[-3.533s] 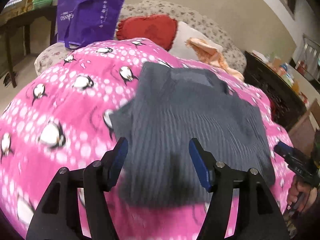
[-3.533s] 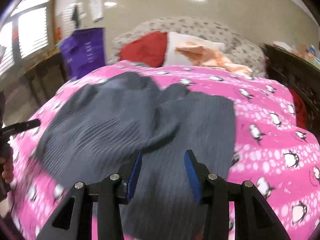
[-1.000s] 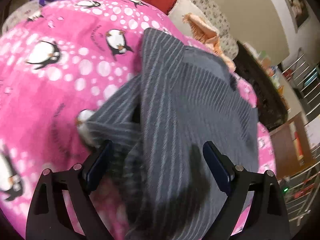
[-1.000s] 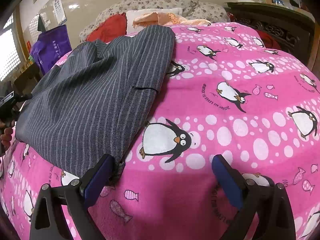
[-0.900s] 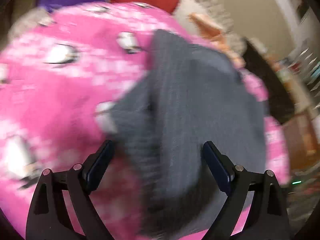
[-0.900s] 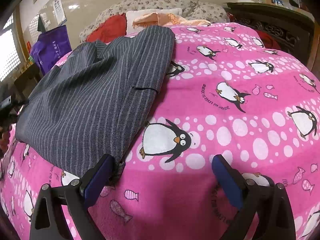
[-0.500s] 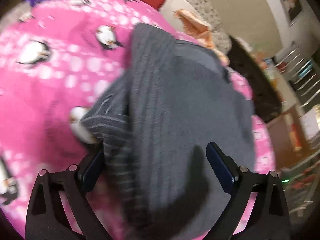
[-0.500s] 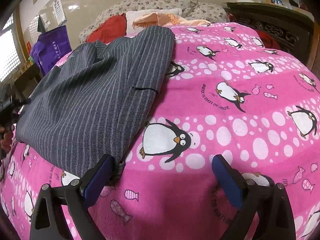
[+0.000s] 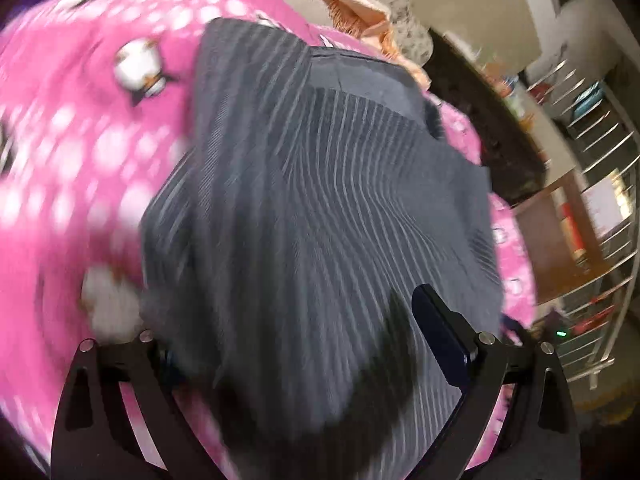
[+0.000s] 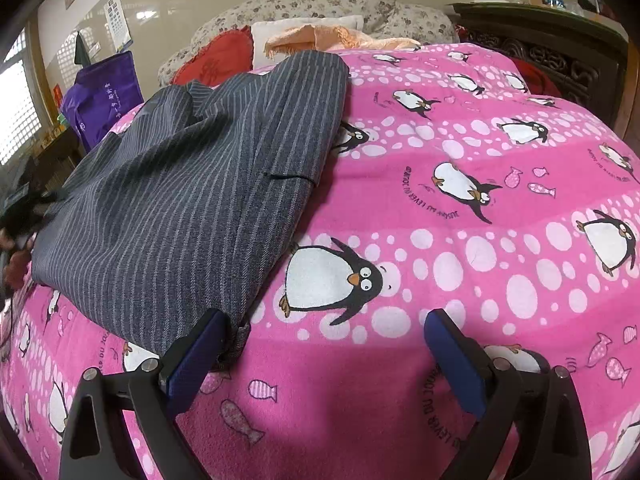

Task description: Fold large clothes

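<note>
A dark grey pinstriped garment (image 10: 188, 200) lies folded on a bed covered by a pink blanket (image 10: 460, 240) printed with penguins, white dots and small fish. Taking the garment as the landmark: in the right wrist view it covers the blanket's left half, its long right edge running diagonally from the near corner up toward the pillows. The right gripper (image 10: 324, 356) sits at the garment's near right corner with its jaws spread wide; the left blue pad touches or just overlaps that corner, while the right pad hangs over bare blanket well to the right of the cloth. Nothing is clamped between them. Beyond the garment's far end lie a red heart-shaped cushion (image 10: 218, 56), a white pillow (image 10: 280, 28) and an orange fringed cloth (image 10: 340, 38); to its far left stands a purple bag (image 10: 106, 92). At the garment's left edge a person's hand (image 10: 16, 252) shows, partly cut off. The left wrist view is blurred: the left gripper (image 9: 312, 336) hangs over the garment's near part, jaws wide, the cloth filling the space between them; its left pad is hidden by fabric, so whether it touches cannot be told.
</note>
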